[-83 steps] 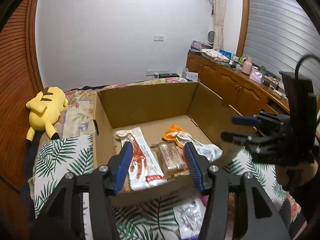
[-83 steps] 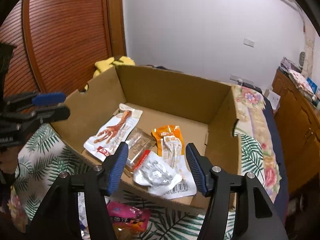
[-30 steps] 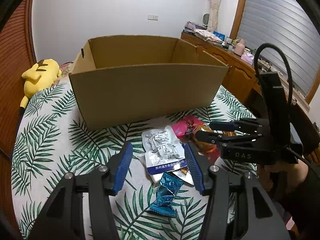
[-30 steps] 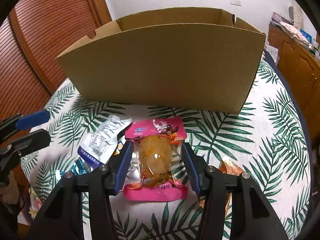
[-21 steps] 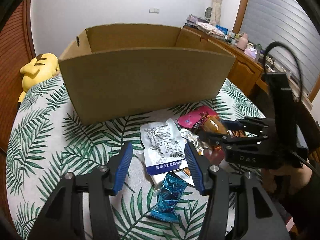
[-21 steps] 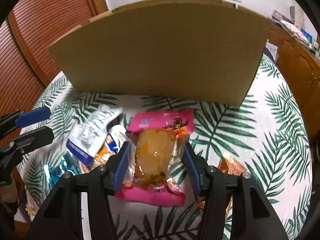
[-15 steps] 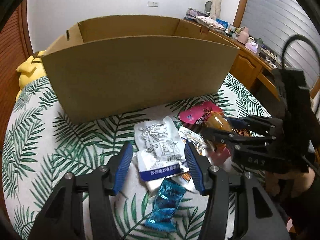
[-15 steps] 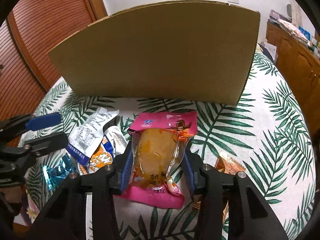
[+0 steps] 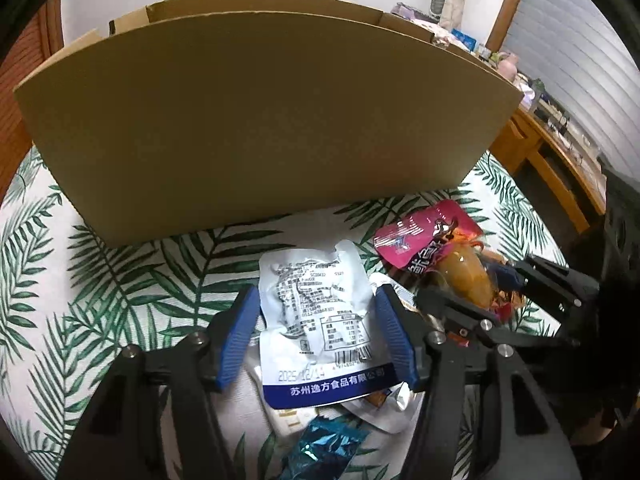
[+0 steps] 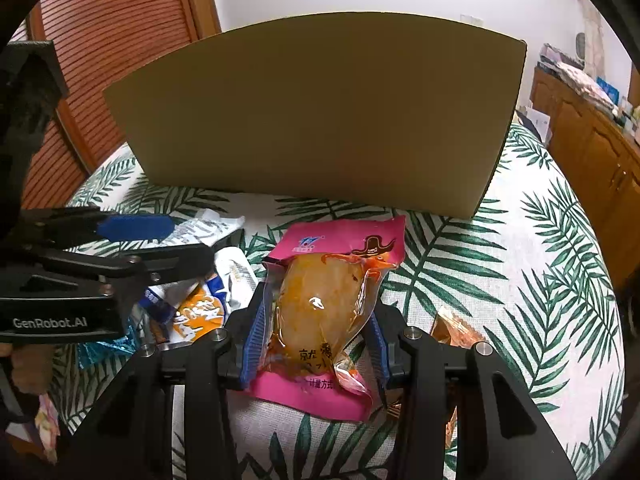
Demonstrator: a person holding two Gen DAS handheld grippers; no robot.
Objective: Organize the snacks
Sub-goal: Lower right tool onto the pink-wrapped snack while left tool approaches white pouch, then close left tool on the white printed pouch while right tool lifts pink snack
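Observation:
A tall cardboard box (image 9: 260, 120) stands on the palm-leaf cloth; it also fills the back of the right wrist view (image 10: 320, 120). My left gripper (image 9: 316, 328) is open, its jaws on either side of a white and blue snack packet (image 9: 320, 328) lying on the cloth. My right gripper (image 10: 316, 328) has closed in on a pink packet with a yellow-orange piece inside (image 10: 324, 304), pads touching its sides. The same pink packet shows in the left wrist view (image 9: 432, 240).
Under and beside the white packet lie an orange and white packet (image 10: 200, 312), a blue foil wrapper (image 9: 320, 452) and a brown wrapper (image 10: 452, 328). A wooden cabinet (image 10: 592, 140) stands right. A louvred wooden door (image 10: 100, 60) is at the left.
Both grippers came down from above the box to the cloth in front of it. The right jaws have narrowed onto the pink packet. The left gripper moved lower over the white packet.

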